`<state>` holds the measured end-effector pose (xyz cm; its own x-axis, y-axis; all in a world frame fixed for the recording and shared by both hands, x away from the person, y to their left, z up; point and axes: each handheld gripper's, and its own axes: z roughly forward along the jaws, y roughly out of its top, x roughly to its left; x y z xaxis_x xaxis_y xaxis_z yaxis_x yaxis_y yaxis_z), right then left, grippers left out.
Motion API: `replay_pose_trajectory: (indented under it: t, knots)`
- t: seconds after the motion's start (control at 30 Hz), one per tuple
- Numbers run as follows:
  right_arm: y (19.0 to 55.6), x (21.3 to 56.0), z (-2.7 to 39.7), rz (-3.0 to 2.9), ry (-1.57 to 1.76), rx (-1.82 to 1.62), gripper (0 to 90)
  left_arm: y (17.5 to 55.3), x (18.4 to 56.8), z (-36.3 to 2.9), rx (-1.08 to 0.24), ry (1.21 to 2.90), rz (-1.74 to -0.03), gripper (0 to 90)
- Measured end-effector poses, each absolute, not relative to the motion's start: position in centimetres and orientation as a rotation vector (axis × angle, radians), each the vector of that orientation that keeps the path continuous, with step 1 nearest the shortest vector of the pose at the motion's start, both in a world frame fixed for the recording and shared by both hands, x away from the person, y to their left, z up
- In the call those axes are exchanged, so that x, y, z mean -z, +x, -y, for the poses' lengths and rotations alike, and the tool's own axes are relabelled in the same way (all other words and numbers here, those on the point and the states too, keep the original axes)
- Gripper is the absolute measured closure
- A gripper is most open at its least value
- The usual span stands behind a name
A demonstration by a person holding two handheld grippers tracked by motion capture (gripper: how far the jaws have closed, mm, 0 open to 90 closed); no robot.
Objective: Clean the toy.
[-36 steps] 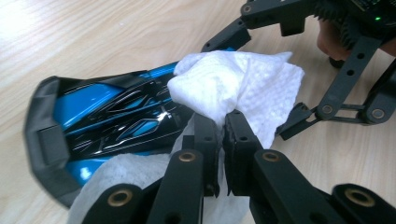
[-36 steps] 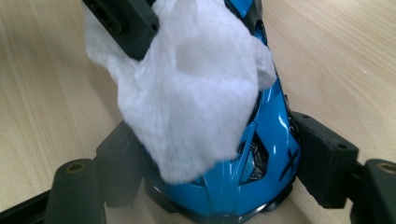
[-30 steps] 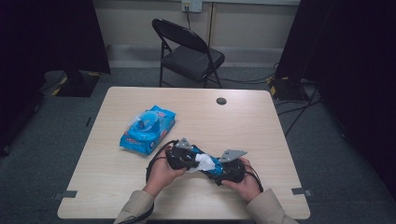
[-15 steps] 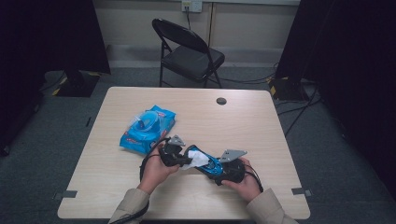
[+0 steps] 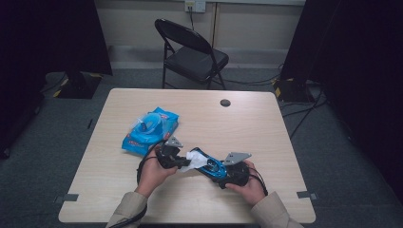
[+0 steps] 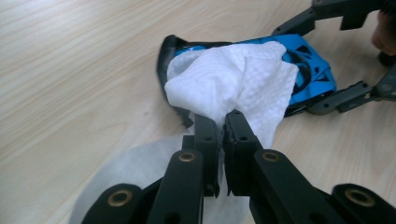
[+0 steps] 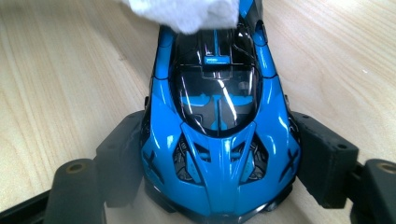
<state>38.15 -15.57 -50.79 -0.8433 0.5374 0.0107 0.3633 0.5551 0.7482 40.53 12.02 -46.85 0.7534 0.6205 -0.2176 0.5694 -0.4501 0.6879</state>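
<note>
I am wiping down the blue toy car (image 7: 219, 135), and the step in hand looks like cleaning one end of its body. Nearest me, my right gripper (image 5: 227, 173) is clamping the car across its flanks, jaws standing wide on both sides, the car lying low over the table (image 5: 266, 128) near its front edge. My left gripper (image 6: 223, 128) is pinching a white wipe (image 6: 233, 79), jaws nearly together on the cloth, and the wipe is draping over the car's far end. Next, I judge, I am needing to drag the wipe along the bodywork toward the windscreen while the right gripper is holding the car steady. Left of the car, the wipe packet (image 5: 149, 130) is lying near my left hand, so sweeping that way is tight; the tabletop beyond and to the right is offering open room, out to the small dark grommet (image 5: 225, 102) and the folding chair (image 5: 192, 52) behind.
</note>
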Motion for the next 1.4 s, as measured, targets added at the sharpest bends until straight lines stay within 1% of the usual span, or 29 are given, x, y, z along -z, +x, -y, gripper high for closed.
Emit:
replay_pose_trajectory:
  t: [0.2, 0.33, 0.53, 0.57, 0.83, 0.87, 0.97, 1.03, 1.1, 1.17, 1.27, 1.3, 1.4]
  knots:
    - [38.1, 50.8, 15.6, -2.571, 0.756, -1.161, 26.0, 40.2, 46.0, -12.3, -0.083, 2.149, -0.857, 85.0]
    - [38.1, 50.8, 15.6, -2.571, 0.756, -1.162, 26.0, 40.1, 45.2, -11.5, -0.097, 2.133, -0.824, 84.7]
    - [38.1, 50.8, 15.6, -2.571, 0.756, -1.161, 26.0, 40.2, 44.8, -9.4, -0.086, 2.112, -0.777, 84.6]
    - [38.1, 50.8, 15.6, -2.571, 0.756, -1.162, 26.0, 40.1, 45.0, -8.4, -0.083, 2.113, -0.753, 84.2]
    - [38.2, 50.8, 15.6, -2.571, 0.755, -1.163, 26.0, 40.0, 46.3, -5.9, -0.077, 2.157, -0.714, 83.3]
    - [38.2, 50.8, 15.6, -2.571, 0.754, -1.161, 26.0, 40.0, 46.4, -5.7, -0.083, 2.166, -0.708, 80.1]
    - [38.2, 50.8, 15.6, -2.571, 0.754, -1.161, 26.0, 40.0, 46.8, -5.5, -0.092, 2.174, -0.703, 77.5]
    - [38.2, 50.8, 15.6, -2.572, 0.754, -1.161, 26.0, 40.0, 46.8, -5.5, -0.096, 2.171, -0.708, 71.7]
    - [38.2, 50.8, 15.6, -2.571, 0.754, -1.161, 26.0, 39.9, 46.7, -5.5, -0.102, 2.162, -0.707, 70.1]
    - [38.2, 50.8, 15.6, -2.572, 0.754, -1.161, 26.0, 39.9, 46.4, -5.5, -0.104, 2.132, -0.715, 63.6]
    - [38.1, 50.8, 15.6, -2.572, 0.755, -1.162, 26.0, 39.9, 46.3, -5.6, -0.121, 2.130, -0.712, 63.0]
    - [38.1, 50.8, 15.6, -2.571, 0.755, -1.162, 26.0, 39.9, 46.1, -5.6, -0.130, 2.113, -0.708, 60.7]
    - [38.1, 50.8, 15.6, -2.571, 0.755, -1.162, 26.0, 39.9, 45.9, -5.4, -0.127, 2.098, -0.705, 60.5]
